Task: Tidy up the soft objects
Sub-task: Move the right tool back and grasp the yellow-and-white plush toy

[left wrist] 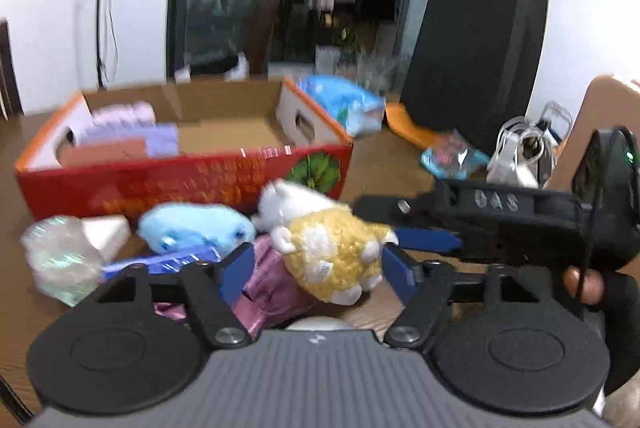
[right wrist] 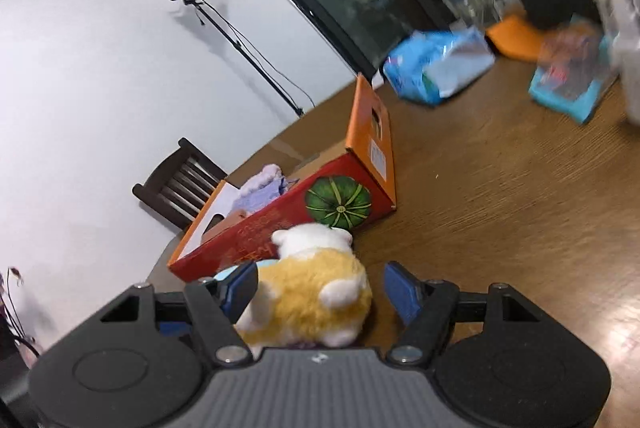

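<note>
A yellow-and-white plush toy (left wrist: 332, 256) (right wrist: 308, 300) lies on the table in front of a red-orange cardboard box (left wrist: 192, 183) (right wrist: 320, 211) that holds lilac soft items (left wrist: 132, 131). My left gripper (left wrist: 318, 274) is open around the plush and a pink shiny bag (left wrist: 272, 284) beneath it. My right gripper (right wrist: 320, 290) (left wrist: 394, 224) reaches the same plush from the right. Its left pad (right wrist: 240, 288) touches the fur, while the right pad stands clear, so it is open. A light blue plush (left wrist: 196, 228) lies to the left.
A purple packet (left wrist: 160, 262) and a clear shiny packet (left wrist: 60, 256) lie left of the toys. Behind the box are a blue tissue pack (right wrist: 436, 67), an orange item (left wrist: 404, 123), a clear bag (right wrist: 572, 79), white cables (left wrist: 520, 147) and a black cabinet (left wrist: 472, 59). A chair (right wrist: 180, 183) stands at the wooden table's (right wrist: 500, 207) far side.
</note>
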